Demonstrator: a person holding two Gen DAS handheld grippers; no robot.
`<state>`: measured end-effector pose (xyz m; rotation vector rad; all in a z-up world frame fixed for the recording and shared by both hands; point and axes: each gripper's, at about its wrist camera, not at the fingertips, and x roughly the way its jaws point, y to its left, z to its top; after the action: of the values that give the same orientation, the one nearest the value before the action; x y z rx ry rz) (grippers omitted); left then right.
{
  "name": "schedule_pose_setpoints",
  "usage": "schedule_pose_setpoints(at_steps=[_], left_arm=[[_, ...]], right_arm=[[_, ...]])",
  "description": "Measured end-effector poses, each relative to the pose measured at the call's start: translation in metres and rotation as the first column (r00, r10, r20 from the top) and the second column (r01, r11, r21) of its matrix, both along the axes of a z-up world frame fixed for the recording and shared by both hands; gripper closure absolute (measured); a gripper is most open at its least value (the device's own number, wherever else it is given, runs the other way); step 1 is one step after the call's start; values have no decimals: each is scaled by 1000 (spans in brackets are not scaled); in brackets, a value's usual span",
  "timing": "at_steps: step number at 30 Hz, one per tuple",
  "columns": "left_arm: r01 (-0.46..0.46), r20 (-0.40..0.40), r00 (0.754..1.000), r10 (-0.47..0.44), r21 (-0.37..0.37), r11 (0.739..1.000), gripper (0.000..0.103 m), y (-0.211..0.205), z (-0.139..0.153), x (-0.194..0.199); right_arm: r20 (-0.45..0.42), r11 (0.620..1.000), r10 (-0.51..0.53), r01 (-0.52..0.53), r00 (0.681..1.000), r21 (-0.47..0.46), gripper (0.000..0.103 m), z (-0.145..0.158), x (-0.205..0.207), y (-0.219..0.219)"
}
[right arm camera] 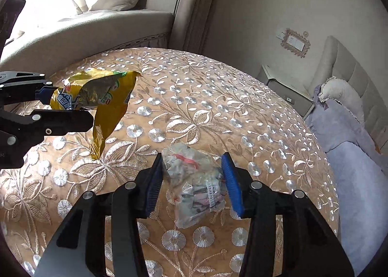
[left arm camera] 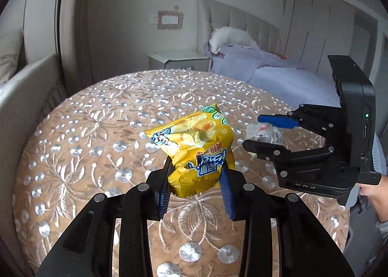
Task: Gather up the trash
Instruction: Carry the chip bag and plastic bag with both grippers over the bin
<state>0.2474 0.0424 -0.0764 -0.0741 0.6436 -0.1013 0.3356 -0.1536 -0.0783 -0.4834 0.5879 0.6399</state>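
A yellow snack bag [left arm camera: 194, 148] is pinched between the pads of my left gripper [left arm camera: 196, 175] and held above the round table [left arm camera: 97, 119]. It also shows in the right wrist view [right arm camera: 97, 97], hanging with its lower corner near the cloth. A crumpled clear plastic wrapper [right arm camera: 194, 180] lies on the table between the open fingers of my right gripper [right arm camera: 194, 175]; the pads stand either side of it with small gaps. In the left wrist view the right gripper [left arm camera: 259, 131] straddles the wrapper [left arm camera: 264, 132].
The table wears a gold cloth with silver embroidery [right arm camera: 218, 107]. A bed with lilac bedding [left arm camera: 278, 75] and a nightstand [left arm camera: 179, 59] stand beyond it. A cushioned window seat [right arm camera: 84, 24] curves along the far side.
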Motion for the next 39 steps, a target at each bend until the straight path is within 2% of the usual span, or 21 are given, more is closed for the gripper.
schedule_pose_setpoints(at_steps=[4, 8, 12, 16, 20, 25, 30, 35, 39], left_arm=[[66, 24, 998, -65, -6, 998, 68, -32, 9, -27], [173, 20, 985, -173, -20, 985, 68, -75, 8, -46], [273, 22, 962, -272, -60, 960, 68, -122, 4, -63], [382, 17, 924, -382, -63, 922, 68, -176, -2, -78], [489, 7, 872, -490, -66, 870, 68, -232, -14, -94], [609, -19, 791, -612, -82, 789, 68, -302, -31, -104], [704, -41, 704, -709, -91, 704, 68, -360, -51, -112], [777, -122, 607, -785, -116, 619, 68, -415, -88, -115], [825, -177, 536, -826, -99, 556, 68, -455, -115, -122]], right_arm=[[59, 997, -43, 40, 997, 63, 54, 27, -49, -37], [116, 989, -119, 108, 986, 97, 54, 42, -100, -81], [153, 974, -212, 196, 965, 112, 54, 46, -144, -124], [169, 944, -324, 307, 931, 120, 54, 39, -181, -168], [143, 894, -442, 423, 886, 144, 54, 26, -209, -218], [120, 815, -577, 561, 808, 145, 54, 8, -238, -274], [98, 726, -687, 670, 720, 156, 54, -18, -270, -322], [54, 635, -769, 753, 637, 175, 54, -42, -288, -366], [5, 592, -800, 788, 600, 167, 54, -61, -293, -393]])
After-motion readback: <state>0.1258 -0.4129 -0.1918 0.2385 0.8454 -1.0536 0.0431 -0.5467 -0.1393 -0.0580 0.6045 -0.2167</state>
